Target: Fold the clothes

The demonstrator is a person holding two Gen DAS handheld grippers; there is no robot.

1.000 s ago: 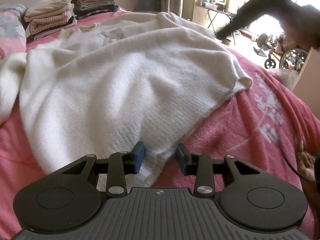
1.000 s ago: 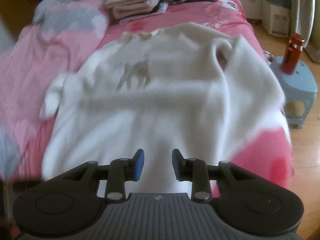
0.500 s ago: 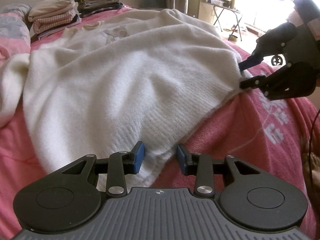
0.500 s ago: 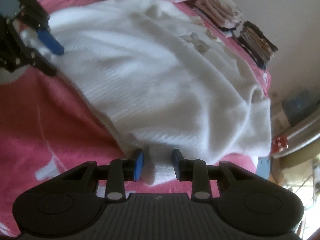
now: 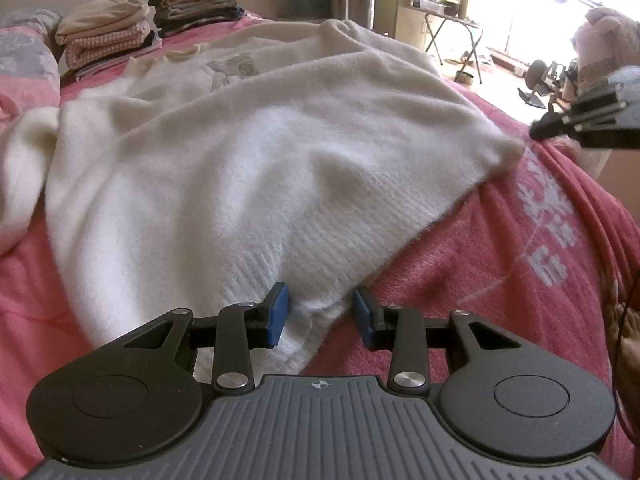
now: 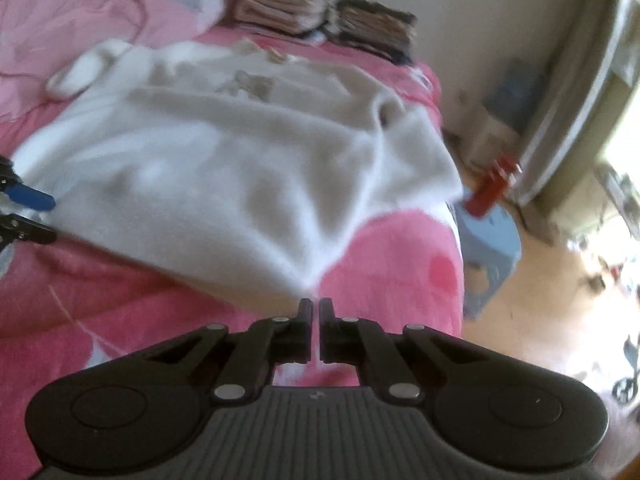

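pink bed [image 5: 500,280] | white sweater [image 5: 260,168] lengthwise, collar far | left hand-held gripper [image 5: 320,314] ajar astride hem | right hand-held gripper [image 6: 315,320] closed, just closing

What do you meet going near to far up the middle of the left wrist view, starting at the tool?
Left tool, its fingers either side of the hem → white sweater spread on the pink blanket → sweater's animal print → dark folded stack → wall.

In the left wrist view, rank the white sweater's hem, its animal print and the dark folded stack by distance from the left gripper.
1. white sweater's hem: between the left gripper's fingers.
2. animal print: mid-bed, on the chest.
3. dark folded stack: far end of the bed.
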